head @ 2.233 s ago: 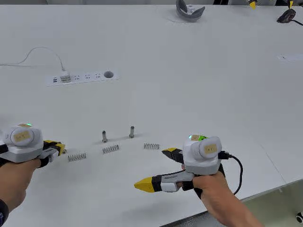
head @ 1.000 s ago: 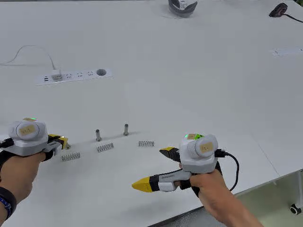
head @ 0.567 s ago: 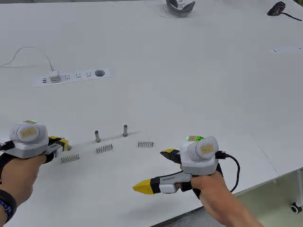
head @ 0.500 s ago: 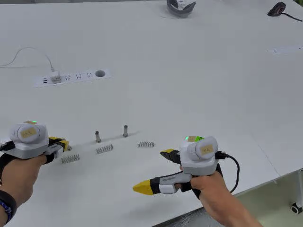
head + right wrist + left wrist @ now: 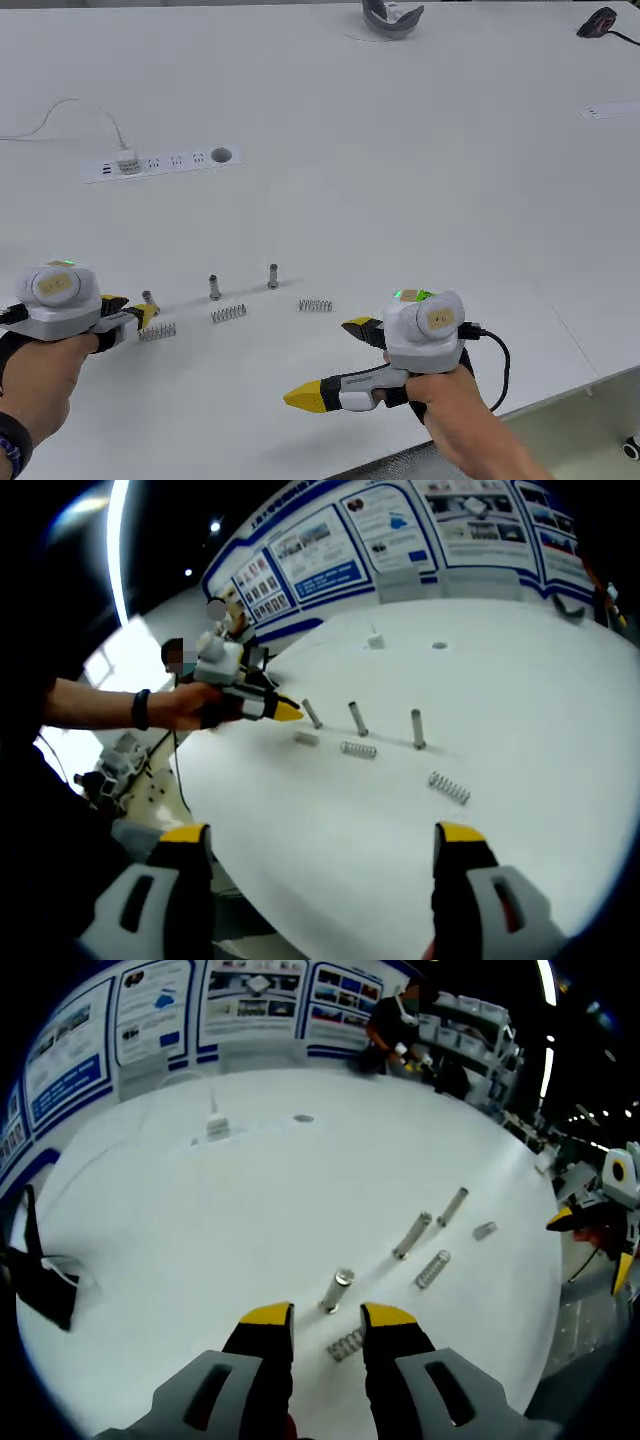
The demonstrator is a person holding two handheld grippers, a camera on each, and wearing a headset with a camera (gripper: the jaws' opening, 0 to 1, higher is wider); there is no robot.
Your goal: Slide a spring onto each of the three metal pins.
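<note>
Now the left tongs (image 5: 327,1312), narrowly apart, have eased up to the spring (image 5: 345,1343) nearest the left edge of the bench (image 5: 420,180); right tongs (image 5: 320,832) gape; all three pins (image 5: 214,287) remain bare.

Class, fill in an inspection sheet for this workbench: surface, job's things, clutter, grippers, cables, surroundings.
Surface: white table, no marks seen.
Job's things: three pins upright in a row, all bare; three springs lying flat in front of them.
Clutter: power strip; grey object at the far edge.
Grippers: left gripper open, the nearest spring seen between its jaws, a pin just ahead; right gripper wide open, holding nothing.
Cables: white cable from the strip's plug; black cable at the right gripper.
Surroundings: posters on the wall; a person beyond the table.
</note>
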